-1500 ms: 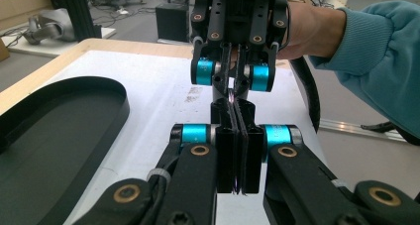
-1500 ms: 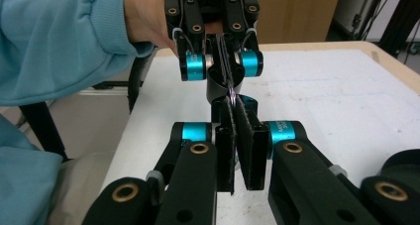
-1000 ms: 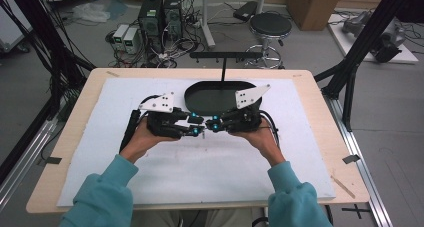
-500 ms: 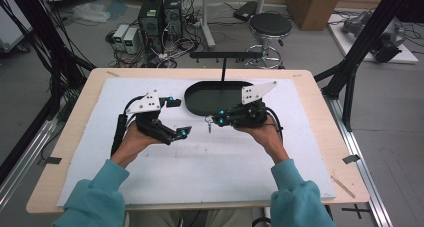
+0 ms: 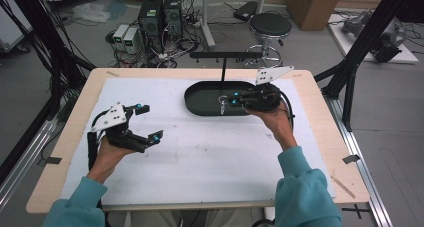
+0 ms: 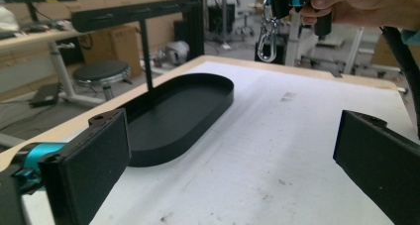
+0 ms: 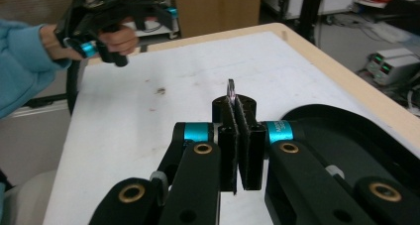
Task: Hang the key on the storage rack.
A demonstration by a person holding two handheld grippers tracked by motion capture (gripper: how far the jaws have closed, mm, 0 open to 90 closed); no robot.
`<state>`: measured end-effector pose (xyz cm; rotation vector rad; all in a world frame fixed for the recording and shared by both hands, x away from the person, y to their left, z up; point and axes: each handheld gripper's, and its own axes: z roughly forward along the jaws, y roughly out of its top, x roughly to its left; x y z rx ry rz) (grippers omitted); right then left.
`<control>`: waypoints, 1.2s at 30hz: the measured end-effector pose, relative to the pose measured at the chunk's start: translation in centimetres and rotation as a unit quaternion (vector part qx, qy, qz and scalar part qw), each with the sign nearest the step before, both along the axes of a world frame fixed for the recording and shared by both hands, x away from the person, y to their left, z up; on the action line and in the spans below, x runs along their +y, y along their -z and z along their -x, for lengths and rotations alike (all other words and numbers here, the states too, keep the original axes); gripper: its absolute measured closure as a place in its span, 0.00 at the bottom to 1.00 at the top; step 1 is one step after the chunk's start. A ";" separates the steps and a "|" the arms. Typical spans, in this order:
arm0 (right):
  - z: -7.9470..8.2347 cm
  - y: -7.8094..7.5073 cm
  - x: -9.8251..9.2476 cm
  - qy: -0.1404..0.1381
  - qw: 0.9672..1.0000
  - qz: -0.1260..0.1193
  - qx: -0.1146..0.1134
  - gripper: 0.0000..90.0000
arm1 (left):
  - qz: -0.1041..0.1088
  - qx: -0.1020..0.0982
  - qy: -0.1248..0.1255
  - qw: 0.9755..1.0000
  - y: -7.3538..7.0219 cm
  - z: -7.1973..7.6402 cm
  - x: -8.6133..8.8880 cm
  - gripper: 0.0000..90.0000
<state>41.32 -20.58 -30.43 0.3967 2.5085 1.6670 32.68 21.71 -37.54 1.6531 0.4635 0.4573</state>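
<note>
A silver snap hook (image 5: pixel 222 106) hangs from my right gripper (image 5: pixel 233 102), which is shut on its ring (image 7: pixel 231 90) above the black oval tray (image 5: pixel 200 107). In the left gripper view the snap hook (image 6: pixel 267 36) dangles at the top, over the tray's (image 6: pixel 183 111) far end. My left gripper (image 5: pixel 150 122) is held low over the white mat at the table's left, open, with nothing between its pads (image 6: pixel 94 165). It is well apart from the tray and the hook. From the right gripper view, the left gripper (image 7: pixel 148 12) is far off at top left.
A black T-shaped rack (image 5: pixel 227 54) rises from the tray's back edge. A white mat (image 5: pixel 210 157) covers the wooden table (image 5: pixel 320 117). Beyond the table stand a stool (image 5: pixel 270 24) and computers (image 5: pixel 160 12) on the floor; black frame posts flank both sides.
Both grippers were together at the tray's front. The left one let go, opened and swung out to the left; the right one carried the snap hook back over the tray.
</note>
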 end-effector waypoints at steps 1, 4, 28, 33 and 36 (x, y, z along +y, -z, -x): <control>-0.2 -0.2 -0.3 0.005 1.000 0.001 -0.001 0.99 | 0.001 0.004 -0.002 1.000 0.3 0.2 0.5 0.02; -0.8 -0.9 -0.9 0.018 1.000 0.006 0.000 0.99 | 0.010 0.002 -0.015 1.000 1.2 0.8 1.8 0.02; -5.4 -4.9 -5.2 0.111 0.992 0.052 -0.013 0.99 | 0.059 -0.002 -0.065 0.996 6.8 3.6 6.2 0.02; -6.3 -5.2 -6.0 0.127 0.990 0.055 -0.011 0.99 | 0.069 -0.008 -0.076 0.995 6.9 3.6 6.2 0.02; -6.8 -5.2 -6.5 0.135 0.989 0.061 -0.007 0.99 | 0.068 -0.011 -0.080 0.994 7.2 3.7 6.2 0.02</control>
